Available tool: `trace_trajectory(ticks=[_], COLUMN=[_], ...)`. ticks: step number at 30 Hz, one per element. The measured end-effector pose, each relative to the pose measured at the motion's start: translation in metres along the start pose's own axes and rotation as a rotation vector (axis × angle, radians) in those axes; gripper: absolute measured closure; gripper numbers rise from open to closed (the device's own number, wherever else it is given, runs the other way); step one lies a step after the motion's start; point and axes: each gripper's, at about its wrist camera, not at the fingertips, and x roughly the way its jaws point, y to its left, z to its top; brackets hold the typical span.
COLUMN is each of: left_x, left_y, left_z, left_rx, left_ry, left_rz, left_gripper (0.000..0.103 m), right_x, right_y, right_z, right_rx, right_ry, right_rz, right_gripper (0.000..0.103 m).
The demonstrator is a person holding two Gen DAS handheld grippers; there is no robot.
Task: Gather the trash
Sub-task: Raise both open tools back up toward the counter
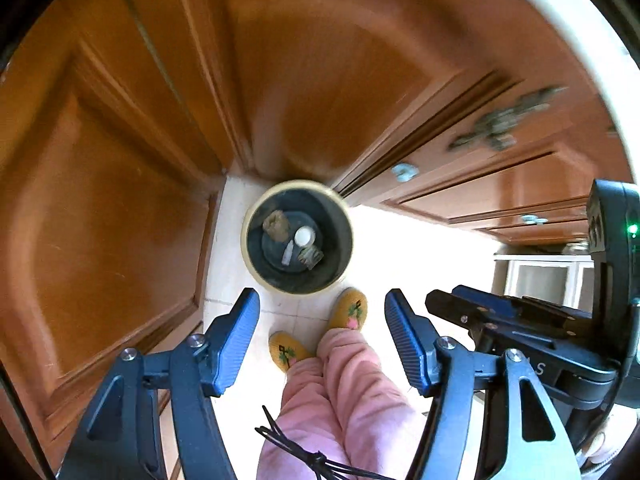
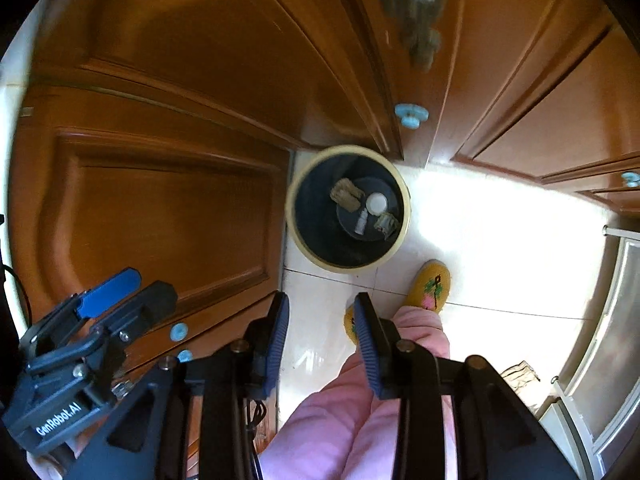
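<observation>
- The left gripper (image 1: pixel 322 336) hung above the trash bin (image 1: pixel 256 248), fingers wide, empty.
- The right gripper (image 2: pixel 322 334) had fingers narrower, also empty.
- Crumpled scraps (image 2: pixel 346 194) lay in the bin.

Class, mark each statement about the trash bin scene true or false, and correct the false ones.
1. The bin stands on the floor in a corner of wooden cabinets. True.
2. The bin is empty. False: it holds crumpled scraps and a white round piece.
3. The left gripper holds trash. False: its fingers are apart with nothing between them.
4. The right gripper is open. True.
5. The person wears yellow slippers. True.
</observation>
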Motion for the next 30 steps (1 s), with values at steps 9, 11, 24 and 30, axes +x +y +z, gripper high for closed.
trace_trajectory(ticks=[9, 11, 24, 30], left_x=[-0.135, -0.159, -0.269, -0.288], left_y=[-0.036, -0.044, -0.101, -0.125], left_z=[0.008, 0.013, 0.039, 0.043], left_rx=[0.088, 0.098, 0.236, 0.307], left_ry=[-0.214, -0.262, -0.516, -0.57], left_rz=[-0.032, -0.053, -0.066, -0.063], left_gripper=[0.04, 0.039, 0.025, 0.025], right_x=[-0.136, -0.164, -0.295, -0.32], right_y=[0.033, 0.039, 0.072, 0.07], right_z=[-0.025, -0.03, -0.049, -0.049], right_rx=[-0.069, -0.094, -0.16, -0.157], right_ry=[-0.228, -0.296, -0.579, -0.643], right_rz=[0.0, -0.019, -0.049, -0.036], right_gripper=[0.069, 0.069, 0.069, 0.062])
